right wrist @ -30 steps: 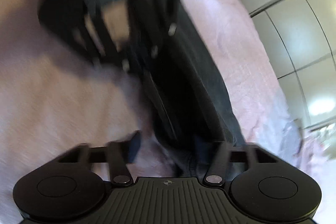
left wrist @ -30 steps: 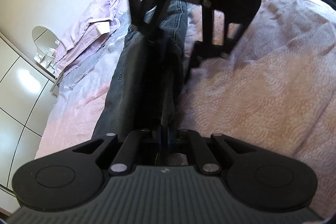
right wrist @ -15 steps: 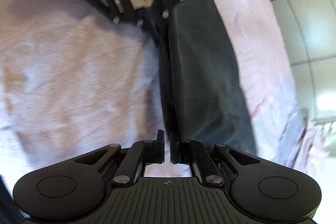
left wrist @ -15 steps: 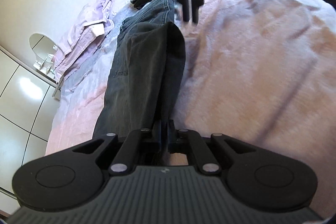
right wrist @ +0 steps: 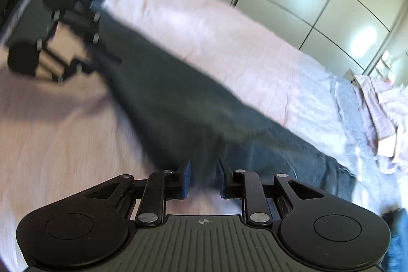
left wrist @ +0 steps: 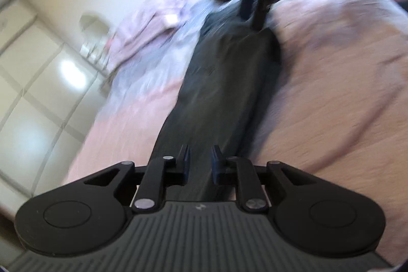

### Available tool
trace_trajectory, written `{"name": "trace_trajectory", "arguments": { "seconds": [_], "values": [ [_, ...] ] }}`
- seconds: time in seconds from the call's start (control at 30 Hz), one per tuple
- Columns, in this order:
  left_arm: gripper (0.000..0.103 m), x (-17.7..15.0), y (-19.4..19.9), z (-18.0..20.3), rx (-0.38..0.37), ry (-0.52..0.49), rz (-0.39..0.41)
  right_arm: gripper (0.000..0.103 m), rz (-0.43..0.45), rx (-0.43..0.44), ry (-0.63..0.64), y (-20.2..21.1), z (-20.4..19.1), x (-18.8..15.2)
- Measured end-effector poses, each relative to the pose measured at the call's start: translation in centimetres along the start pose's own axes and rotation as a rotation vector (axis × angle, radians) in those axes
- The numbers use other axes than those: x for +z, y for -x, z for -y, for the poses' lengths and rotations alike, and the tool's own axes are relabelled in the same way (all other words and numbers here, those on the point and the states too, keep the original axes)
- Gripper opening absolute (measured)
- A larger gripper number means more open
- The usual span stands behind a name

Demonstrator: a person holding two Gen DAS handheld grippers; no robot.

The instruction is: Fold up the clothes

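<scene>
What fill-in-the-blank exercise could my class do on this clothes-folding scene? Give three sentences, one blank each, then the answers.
1. The dark jeans lie stretched out on a ____ bedspread.
2. The fingers of the left gripper stand ____, with a gap between them.
3. The right gripper is open and grips ____.

Missing words: pink; apart; nothing

Each camera sits low behind its own tongs, close over the bed [left wrist: 331, 73]. They face each other from opposite ends of the dark jeans [left wrist: 224, 93], which both views share lengthwise.
</scene>
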State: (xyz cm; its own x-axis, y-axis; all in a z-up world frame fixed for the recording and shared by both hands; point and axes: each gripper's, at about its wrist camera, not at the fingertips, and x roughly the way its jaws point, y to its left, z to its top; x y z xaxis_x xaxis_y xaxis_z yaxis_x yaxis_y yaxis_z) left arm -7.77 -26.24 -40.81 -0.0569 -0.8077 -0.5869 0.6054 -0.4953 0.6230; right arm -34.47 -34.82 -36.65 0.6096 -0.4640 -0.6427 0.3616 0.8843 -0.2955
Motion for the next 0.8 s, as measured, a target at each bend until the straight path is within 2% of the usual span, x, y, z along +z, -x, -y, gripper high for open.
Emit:
{"name": "trace_trajectory", "arguments": {
  "seconds": [0.07,0.1,0.2,0.27,0.37,0.4,0.43,0.5,0.53,0.57,0.63,0.67,0.8],
  "values": [
    [0.014,-0.2,-0.1,-0.6,0.010,0.030,-0.018,0.026,0.032,0.006,-0.069,-1.2,1.1,0.5],
    [0.012,-0.3,-0.2,-0.6,0.004,0.033,-0.023,0.032,0.026,0.015,-0.114,-2.2,1.8,0.5],
    [0.010,-0.7,-0.2,-0.6,-0.012,0.042,-0.038,0.039,-0.077,0.137,-0.243,-4.3,3.5,0.1],
    [0.015,-0.8,-0.2,-0.7,-0.021,0.048,-0.046,0.039,-0.058,0.151,-0.239,-3.0,3.6,-0.4],
    [0.015,0.9,0.6,-0.8,-0.008,0.046,-0.010,0.039,0.012,0.140,-0.362,-0.3,5.9,-1.2],
    [0.015,1.8,0.7,-0.5,-0.006,0.032,0.008,0.043,0.020,0.103,-0.384,0.6,6.7,-1.5],
    [0.016,2.8,0.9,-0.3,-0.004,0.018,0.026,0.057,0.024,0.060,-0.405,1.5,7.5,-2.0],
    [0.026,5.0,1.1,0.9,-0.015,-0.013,0.079,0.072,0.011,-0.026,-0.482,2.8,9.5,-3.8],
    [0.038,6.3,1.0,1.8,-0.025,-0.031,0.110,0.072,0.008,-0.048,-0.576,3.4,10.8,-5.1],
    [0.044,7.6,1.0,2.7,-0.035,-0.050,0.140,0.072,0.009,-0.051,-0.699,3.9,12.3,-6.6],
    [0.048,9.8,0.6,4.9,-0.051,-0.104,0.194,0.072,0.051,-0.031,-0.981,4.6,15.0,-9.7],
    [0.053,10.8,0.0,5.7,-0.058,-0.126,0.205,0.072,0.073,-0.026,-1.101,4.7,16.0,-11.0],
    [0.056,13.3,-2.7,8.0,-0.078,-0.194,0.208,0.072,0.171,0.013,-1.430,3.0,18.3,-14.3]
  ]
}}
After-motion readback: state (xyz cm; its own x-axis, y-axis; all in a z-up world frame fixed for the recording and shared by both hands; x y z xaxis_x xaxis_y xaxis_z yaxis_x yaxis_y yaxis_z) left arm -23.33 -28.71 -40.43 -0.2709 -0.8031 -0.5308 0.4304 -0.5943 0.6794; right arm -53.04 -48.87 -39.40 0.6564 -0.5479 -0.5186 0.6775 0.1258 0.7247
